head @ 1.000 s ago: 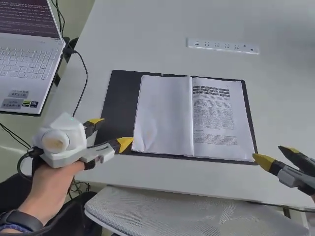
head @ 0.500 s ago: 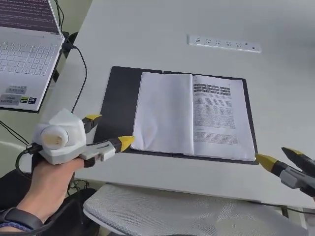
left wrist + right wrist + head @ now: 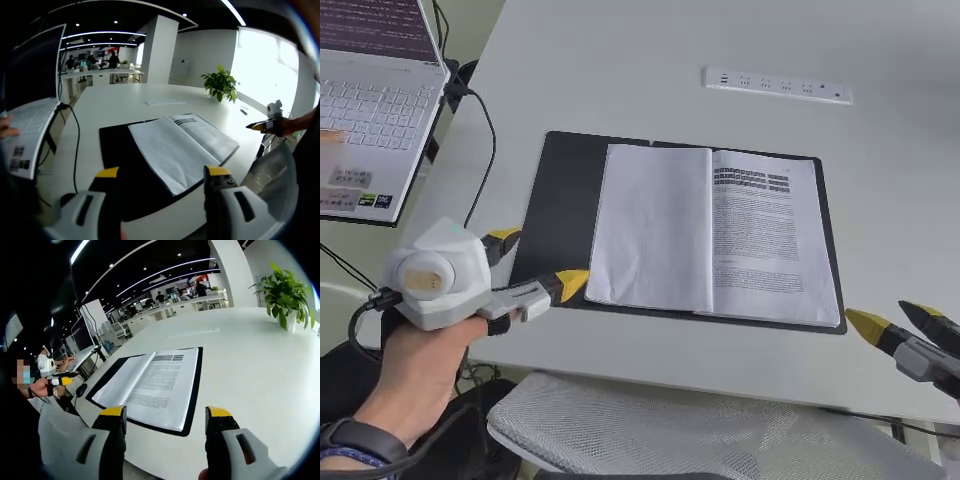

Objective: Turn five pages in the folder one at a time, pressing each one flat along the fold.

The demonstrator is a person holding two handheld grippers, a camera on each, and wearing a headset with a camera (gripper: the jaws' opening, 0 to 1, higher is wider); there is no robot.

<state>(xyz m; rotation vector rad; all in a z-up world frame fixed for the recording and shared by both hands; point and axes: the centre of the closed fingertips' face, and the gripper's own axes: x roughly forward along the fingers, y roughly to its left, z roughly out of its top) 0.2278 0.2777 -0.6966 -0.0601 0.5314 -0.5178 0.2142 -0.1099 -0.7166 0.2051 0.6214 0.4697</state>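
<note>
Both jaws-spread tools flank the open folder [image 3: 560,220] (nothing pinched): left gripper [image 3: 540,259], right gripper [image 3: 892,318]. Likely poised to lift the printed page [image 3: 775,240].

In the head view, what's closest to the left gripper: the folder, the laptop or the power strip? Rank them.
1. Folder, right beside the left gripper.
2. Laptop, off to its left.
3. Power strip, far across, to the right.

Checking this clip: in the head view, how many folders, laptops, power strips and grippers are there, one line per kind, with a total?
Folder: 1
Laptop: 1
Power strip: 1
Grippers: 2 (left gripper, right gripper)
Total: 5
</note>
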